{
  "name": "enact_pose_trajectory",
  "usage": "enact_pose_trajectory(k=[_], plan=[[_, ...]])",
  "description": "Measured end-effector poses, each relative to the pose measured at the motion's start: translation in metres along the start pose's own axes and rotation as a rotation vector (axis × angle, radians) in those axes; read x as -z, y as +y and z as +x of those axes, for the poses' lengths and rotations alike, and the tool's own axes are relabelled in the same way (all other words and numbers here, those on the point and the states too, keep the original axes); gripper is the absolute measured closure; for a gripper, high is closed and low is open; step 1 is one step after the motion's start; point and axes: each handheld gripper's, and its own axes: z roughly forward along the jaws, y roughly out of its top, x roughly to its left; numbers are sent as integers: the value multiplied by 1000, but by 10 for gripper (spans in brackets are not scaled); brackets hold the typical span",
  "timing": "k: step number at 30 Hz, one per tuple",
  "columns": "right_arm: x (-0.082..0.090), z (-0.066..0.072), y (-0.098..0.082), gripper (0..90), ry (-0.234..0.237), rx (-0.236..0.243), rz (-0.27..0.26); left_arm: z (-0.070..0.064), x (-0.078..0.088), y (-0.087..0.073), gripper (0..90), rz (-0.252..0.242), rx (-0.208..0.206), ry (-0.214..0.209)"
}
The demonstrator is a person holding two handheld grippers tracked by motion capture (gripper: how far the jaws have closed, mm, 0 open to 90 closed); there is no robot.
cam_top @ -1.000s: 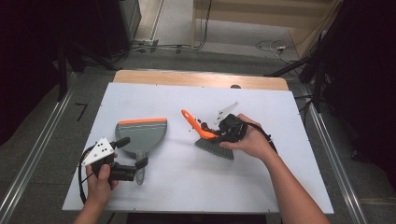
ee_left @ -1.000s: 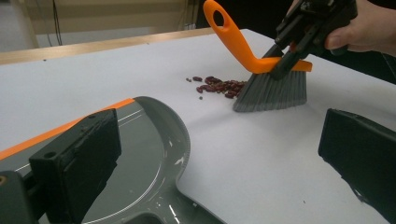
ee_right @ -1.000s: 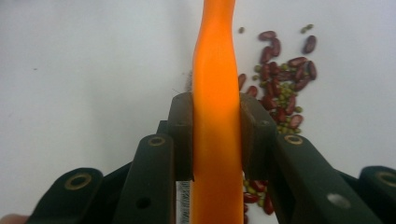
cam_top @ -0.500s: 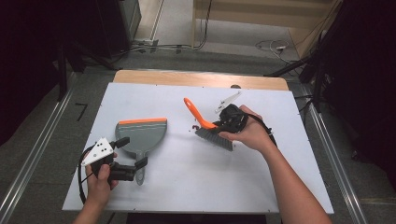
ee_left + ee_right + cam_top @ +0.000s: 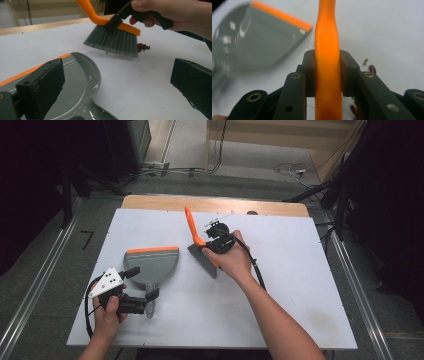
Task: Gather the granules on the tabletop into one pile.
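The right gripper [image 5: 216, 243] is clamping its jaws on the orange handle of the brush [image 5: 199, 246], and the right gripper view is showing both pads pressing flat against that handle [image 5: 327, 62] from either side. The brush is hanging tilted over the middle of the white table [image 5: 300, 285], its grey bristles [image 5: 112, 42] pointing down toward the surface, just beside a small heap of dark red beans [image 5: 143, 47] (a few more are lying scattered near the handle in the right gripper view). The grey dustpan [image 5: 150, 265] with its orange lip is lying flat on the table to the left of the brush, a little apart from it. The left gripper [image 5: 131, 300] is resting at the dustpan's handle, its jaws standing wide apart, with the pan's curved edge [image 5: 92, 75] lying between them but untouched by the pads.
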Motion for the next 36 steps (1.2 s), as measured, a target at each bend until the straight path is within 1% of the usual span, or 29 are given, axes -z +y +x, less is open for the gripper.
enact_pose_trajectory(k=[1,3,6,8,10,15,16,20,24,32,36], plan=[[-4,-2,2,690,4,-56,-12,0,0,0,0,0,-1,-3],[-11,-8,4,691,-6,-121,-19,0,-1,-1,0,5,-7,-3],[-18,-15,2,689,-78,-167,-20,0,-1,-1,0,6,-10,-4],[-18,-23,-1,688,-83,-223,-24,0,-1,0,0,1,-9,-3],[-15,-28,-4,687,-102,-236,-29,1,0,0,0,4,-7,-1],[-5,-42,-16,685,-119,-279,-41,0,-1,0,0,6,-10,2],[-2,-44,-18,684,-130,-290,-41,0,-1,0,0,6,-10,3],[6,-50,-28,684,-157,-301,-53,0,0,0,0,3,-8,6],[14,-55,-35,684,-182,-298,-58,0,0,0,0,5,-10,6],[24,-69,-47,682,-188,-328,-74,0,-1,0,0,6,-9,5],[29,-73,-51,682,-198,-330,-74,0,0,0,0,3,-7,7]])
